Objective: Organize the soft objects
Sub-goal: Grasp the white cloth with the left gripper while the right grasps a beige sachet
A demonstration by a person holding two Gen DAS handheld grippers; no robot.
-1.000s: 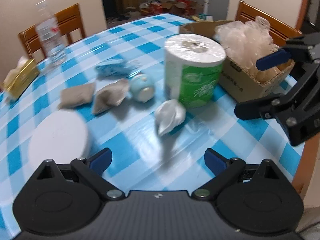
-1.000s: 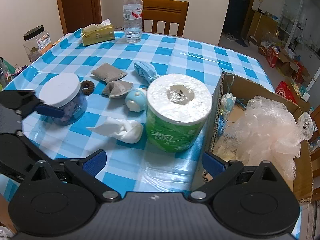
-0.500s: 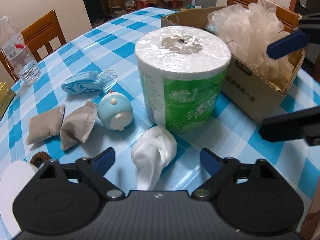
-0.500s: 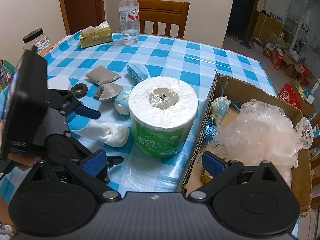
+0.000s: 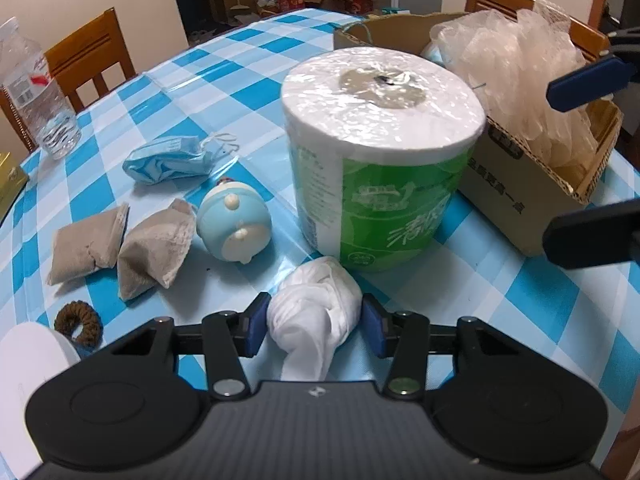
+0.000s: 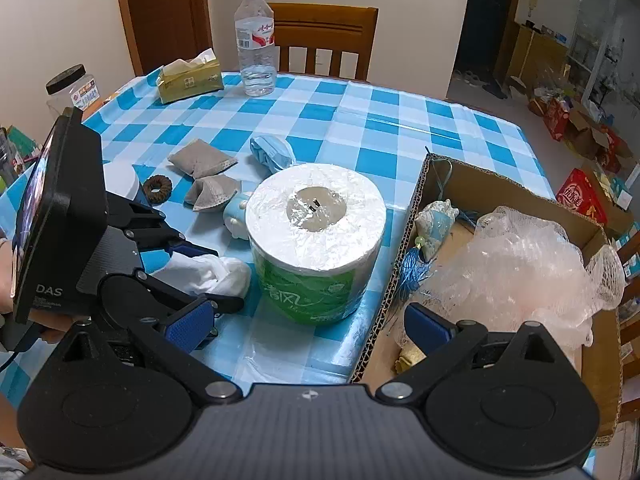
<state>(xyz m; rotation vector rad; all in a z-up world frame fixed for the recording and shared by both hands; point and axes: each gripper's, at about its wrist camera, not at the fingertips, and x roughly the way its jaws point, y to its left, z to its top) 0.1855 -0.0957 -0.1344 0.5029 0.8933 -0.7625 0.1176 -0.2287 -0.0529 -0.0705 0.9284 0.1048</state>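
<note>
My left gripper [image 5: 314, 324] is low on the checked table, jaws closing, and both blue pads touch a bunched white cloth [image 5: 316, 312] between them. The cloth lies just in front of a wrapped toilet roll [image 5: 380, 160]. A cardboard box [image 6: 404, 248] to the right of the roll holds a pale mesh sponge [image 6: 520, 272] and a blue tasselled pouch [image 6: 434, 226]. My right gripper [image 6: 308, 330] hangs open and empty over the near table edge, between roll and box. Left of the roll lie a blue plush toy [image 5: 234, 226], two grey pouches [image 5: 154, 246], a face mask [image 5: 168, 160] and a brown hair tie [image 5: 78, 322].
A water bottle [image 6: 256, 40] and a yellow tissue pack [image 6: 188, 78] stand at the table's far side, before a wooden chair [image 6: 324, 40]. A white-lidded jar [image 5: 28, 352] sits beside my left gripper. A black-lidded jar [image 6: 68, 88] stands at the far left.
My left gripper moved forward and down to the white cloth, and its jaws narrowed from wide open until the pads meet the cloth. The right gripper barely moved.
</note>
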